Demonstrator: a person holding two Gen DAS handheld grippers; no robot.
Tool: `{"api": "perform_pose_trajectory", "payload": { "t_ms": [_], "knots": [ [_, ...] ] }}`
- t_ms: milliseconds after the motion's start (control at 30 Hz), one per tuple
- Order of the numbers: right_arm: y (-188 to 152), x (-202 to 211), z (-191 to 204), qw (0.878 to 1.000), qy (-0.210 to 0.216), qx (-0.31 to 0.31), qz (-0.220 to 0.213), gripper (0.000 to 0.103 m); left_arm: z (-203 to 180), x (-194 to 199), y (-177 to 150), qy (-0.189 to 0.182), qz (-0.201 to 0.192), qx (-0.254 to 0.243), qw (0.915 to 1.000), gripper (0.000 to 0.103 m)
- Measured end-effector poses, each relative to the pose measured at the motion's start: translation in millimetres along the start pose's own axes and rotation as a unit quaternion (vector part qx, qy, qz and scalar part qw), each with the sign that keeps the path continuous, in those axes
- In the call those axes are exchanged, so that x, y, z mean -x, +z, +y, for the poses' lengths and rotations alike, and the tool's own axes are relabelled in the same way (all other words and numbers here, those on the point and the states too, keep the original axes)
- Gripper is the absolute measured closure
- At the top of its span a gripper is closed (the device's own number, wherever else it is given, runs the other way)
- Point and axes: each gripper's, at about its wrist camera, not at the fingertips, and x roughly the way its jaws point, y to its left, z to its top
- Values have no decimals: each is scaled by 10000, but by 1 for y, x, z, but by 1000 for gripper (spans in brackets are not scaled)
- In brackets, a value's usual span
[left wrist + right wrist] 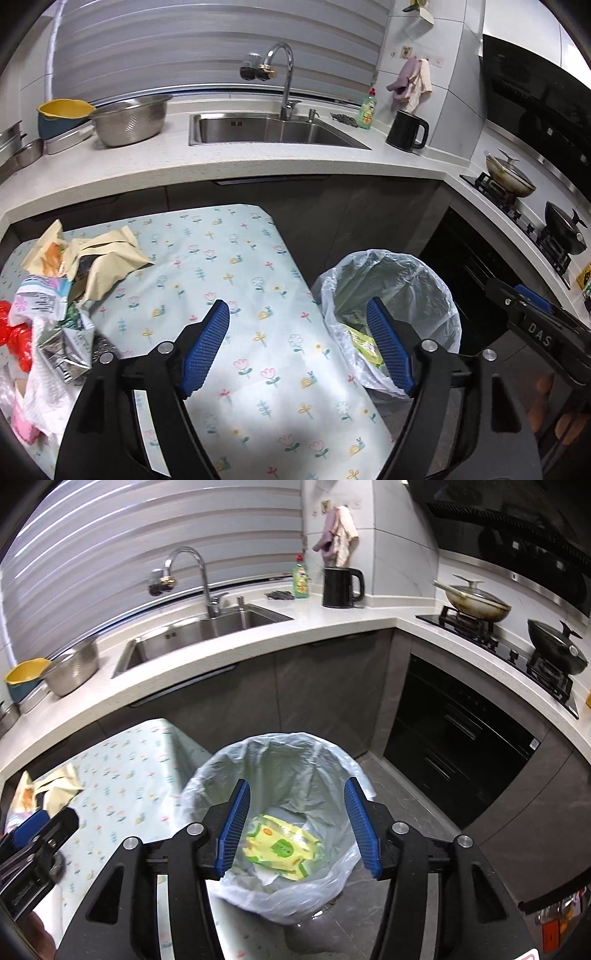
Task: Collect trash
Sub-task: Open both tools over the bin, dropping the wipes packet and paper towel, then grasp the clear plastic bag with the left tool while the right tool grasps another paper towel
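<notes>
Right gripper [295,827] we hold spread wide, nothing between its fingers, above the lined trash bin [207,775]; a yellow-green wrapper [280,845] lies at the bin's bottom. Left gripper [299,347] we also hold apart and empty, over the floral-cloth table [221,266] edge next to the bin. Remaining trash pile [62,295], paper bags and crumpled wrappers, sits on the table's left side, well apart from the bin.

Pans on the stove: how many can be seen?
2. The lidded steel pan sits on the far burner; the black wok sits on the near burner. None appear hidden.
</notes>
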Motion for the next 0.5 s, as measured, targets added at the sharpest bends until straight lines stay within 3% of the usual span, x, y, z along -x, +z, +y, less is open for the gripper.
{"api": "perform_pose_trajectory", "payload": {
  "t_ms": [200,500],
  "knots": [
    [-6,33,38,9989,364,254,-118,44,26,32,-5,287,-156,110,9994,22],
    [-33,78,105,9929,965,688,-109,40,89,84,-32,794,-170,470,9956,21]
  ]
}}
